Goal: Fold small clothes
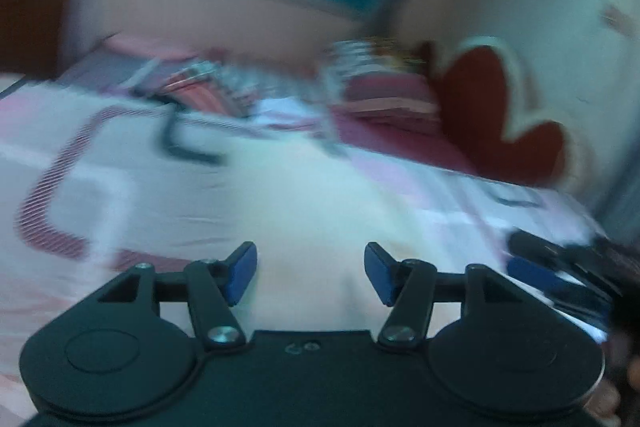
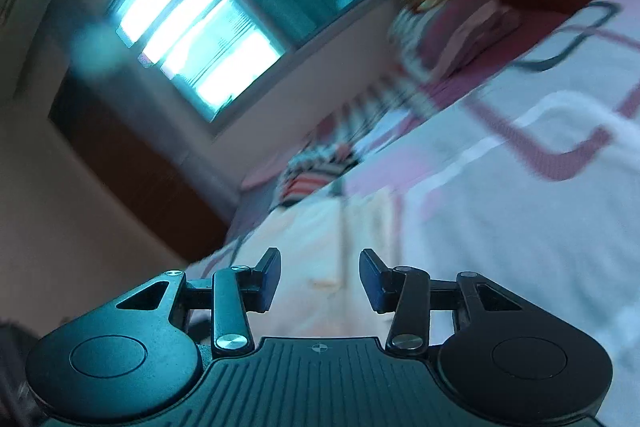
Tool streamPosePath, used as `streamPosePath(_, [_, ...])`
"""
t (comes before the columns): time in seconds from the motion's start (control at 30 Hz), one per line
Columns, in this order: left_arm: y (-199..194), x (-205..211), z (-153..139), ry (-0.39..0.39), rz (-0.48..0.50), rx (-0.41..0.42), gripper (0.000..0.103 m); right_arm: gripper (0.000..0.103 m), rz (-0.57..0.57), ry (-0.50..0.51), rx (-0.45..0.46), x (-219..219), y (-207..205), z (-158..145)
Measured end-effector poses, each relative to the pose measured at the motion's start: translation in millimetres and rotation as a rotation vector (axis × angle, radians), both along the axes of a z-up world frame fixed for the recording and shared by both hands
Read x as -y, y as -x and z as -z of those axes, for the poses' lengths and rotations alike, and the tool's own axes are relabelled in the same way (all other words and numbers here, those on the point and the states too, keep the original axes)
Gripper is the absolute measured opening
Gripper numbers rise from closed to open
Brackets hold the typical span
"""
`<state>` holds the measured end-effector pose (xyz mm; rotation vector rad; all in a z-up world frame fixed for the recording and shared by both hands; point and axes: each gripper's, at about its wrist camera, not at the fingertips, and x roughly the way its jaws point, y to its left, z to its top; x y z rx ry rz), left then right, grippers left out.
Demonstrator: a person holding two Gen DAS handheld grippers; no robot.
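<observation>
A pale cream small garment point(image 1: 304, 195) lies flat on the bed, blurred; it also shows in the right wrist view point(image 2: 340, 247) just ahead of the fingers. My left gripper point(image 1: 310, 273) is open and empty, low over the garment's near part. My right gripper point(image 2: 319, 277) is open and empty, tilted, close over the garment. The right gripper also shows at the right edge of the left wrist view point(image 1: 560, 271).
The bed sheet point(image 1: 80, 163) is white with pink and maroon patterns. A pile of striped clothes point(image 1: 224, 87) lies at the far side. A red heart-shaped cushion point(image 1: 492, 115) stands at the back right. A window point(image 2: 200, 39) is behind.
</observation>
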<state>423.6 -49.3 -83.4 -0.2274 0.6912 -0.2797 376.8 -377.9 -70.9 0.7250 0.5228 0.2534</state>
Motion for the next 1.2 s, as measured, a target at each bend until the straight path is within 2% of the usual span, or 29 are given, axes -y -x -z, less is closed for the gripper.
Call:
streamPosePath(0.07, [-8.9, -16.5, 13.9, 0.013, -0.045, -0.037, 0.056, 0.045, -0.039, 0.033, -0.024, -17.2, -15.4, 4.2])
streamPosePath(0.13, [-17.7, -21.2, 26.6, -0.013, -0.053, -0.07, 0.057, 0.045, -0.065, 0.037, -0.062, -29.4, -32.4, 14.7])
streamPosePath(0.33, [-29.2, -33.3, 42.1, 0.068, -0.074, -0.126, 0.058, 0.045, -0.111, 0.048, -0.124, -42.3, -59.1, 39.3])
streamPosePath(0.43, [-30.1, -37.7, 44.1, 0.074, -0.068, -0.132, 0.059, 0.045, -0.133, 0.068, -0.162, -45.5, -70.6, 47.1])
streamPosePath(0.67, [-27.6, -37.1, 45.8, 0.056, -0.045, -0.125, 0.061, 0.045, -0.149, 0.055, -0.184, -45.9, -77.5, 54.7])
streamPosePath(0.83, [-28.7, -38.9, 47.4, 0.054, -0.034, -0.128, 0.061, 0.045, -0.24, -0.046, -0.17, -42.6, -84.9, 57.4])
streamPosePath(0.9, [-30.2, -39.6, 46.5, 0.056, -0.027, -0.133, 0.062, 0.045, -0.229, -0.027, -0.179, -44.1, -87.5, 57.1])
streamPosePath(0.93, [-31.8, -39.9, 44.9, 0.056, -0.023, -0.136, 0.063, 0.045, -0.217, -0.018, -0.185, -45.5, -89.9, 58.5])
streamPosePath(1.0, [-34.1, -42.6, 39.3, 0.057, -0.027, -0.112, 0.074, 0.045, -0.212, -0.009, -0.191, -50.2, -94.5, 59.9])
streamPosePath(1.03, [-35.6, -44.8, 37.2, 0.058, -0.04, -0.097, 0.084, 0.044, -0.214, 0.012, -0.185, -53.9, -95.9, 58.5])
streamPosePath(1.07, [-38.1, -46.4, 36.5, 0.062, -0.047, -0.09, 0.084, 0.024, -0.216, 0.047, -0.177, -58.5, -96.4, 55.5])
streamPosePath(1.1, [-43.4, -46.9, 37.7, 0.061, -0.044, -0.1, 0.085, 0.016, -0.228, 0.092, -0.169, -64.1, -96.7, 52.4])
streamPosePath(1.2, [-53.4, -40.7, 41.3, 0.051, -0.007, -0.112, 0.084, 0.015, -0.231, 0.207, -0.14, -78.9, -90.6, 44.0])
